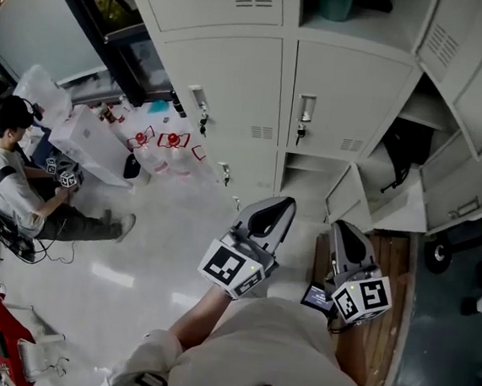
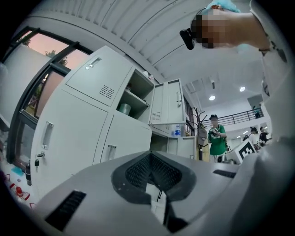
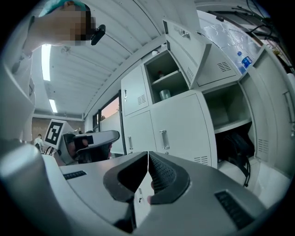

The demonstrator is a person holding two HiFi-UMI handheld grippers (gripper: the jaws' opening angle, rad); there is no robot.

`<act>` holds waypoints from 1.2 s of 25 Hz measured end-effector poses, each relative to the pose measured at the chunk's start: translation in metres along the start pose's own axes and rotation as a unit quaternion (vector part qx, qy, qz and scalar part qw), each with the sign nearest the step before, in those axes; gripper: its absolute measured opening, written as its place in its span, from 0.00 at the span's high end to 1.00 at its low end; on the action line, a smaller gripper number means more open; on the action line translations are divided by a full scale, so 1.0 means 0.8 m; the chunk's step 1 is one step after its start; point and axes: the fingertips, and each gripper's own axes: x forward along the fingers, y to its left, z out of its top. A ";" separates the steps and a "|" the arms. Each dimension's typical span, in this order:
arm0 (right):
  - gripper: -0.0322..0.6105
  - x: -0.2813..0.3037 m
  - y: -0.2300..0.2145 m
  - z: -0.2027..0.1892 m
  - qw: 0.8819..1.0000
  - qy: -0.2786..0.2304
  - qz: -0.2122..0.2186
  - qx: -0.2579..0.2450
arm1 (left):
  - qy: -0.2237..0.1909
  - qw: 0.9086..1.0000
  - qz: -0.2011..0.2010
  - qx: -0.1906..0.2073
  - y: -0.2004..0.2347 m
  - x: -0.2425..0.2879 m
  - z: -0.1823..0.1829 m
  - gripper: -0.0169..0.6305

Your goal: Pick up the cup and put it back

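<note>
**Cup untouched on locker shelf, both grippers empty**

A person faces a wall of grey lockers (image 1: 234, 85) with the left gripper (image 2: 150, 154) and the right gripper (image 3: 147, 153) held out level. Each has its jaws pressed together on nothing. The cup (image 3: 164, 95) (a pale green one, as far as the views show) stands upright on a shelf in the open upper locker compartment (image 3: 173, 78). That is on the far side, above the closed doors and well apart from both grippers. By the look of it no part of the task is done yet. One gripper has to come up to the shelf, spread its jaws and close on the cup. It then has to lift the cup clear and set it back on the same shelf.
</note>
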 end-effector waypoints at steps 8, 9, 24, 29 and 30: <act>0.91 0.121 -0.042 0.076 0.999 -0.029 -0.022 -0.023 | -0.015 0.999 -0.049 0.012 0.083 0.095 0.059 0.96; 0.91 0.134 -0.046 0.089 0.999 -0.035 -0.027 -0.027 | -0.015 0.998 -0.057 0.014 0.090 0.103 0.068 0.96; 0.47 0.276 -0.067 0.354 0.985 -0.083 -0.026 -0.149 | -0.058 0.990 -0.124 0.032 0.133 0.173 0.194 0.96; 0.46 0.328 -0.106 0.405 0.990 -0.044 -0.026 -0.130 | -0.071 0.988 -0.132 0.037 0.128 0.182 0.215 0.96; 0.46 0.338 -0.110 0.412 0.991 -0.035 -0.020 -0.126 | -0.075 0.988 -0.131 0.042 0.127 0.182 0.219 0.96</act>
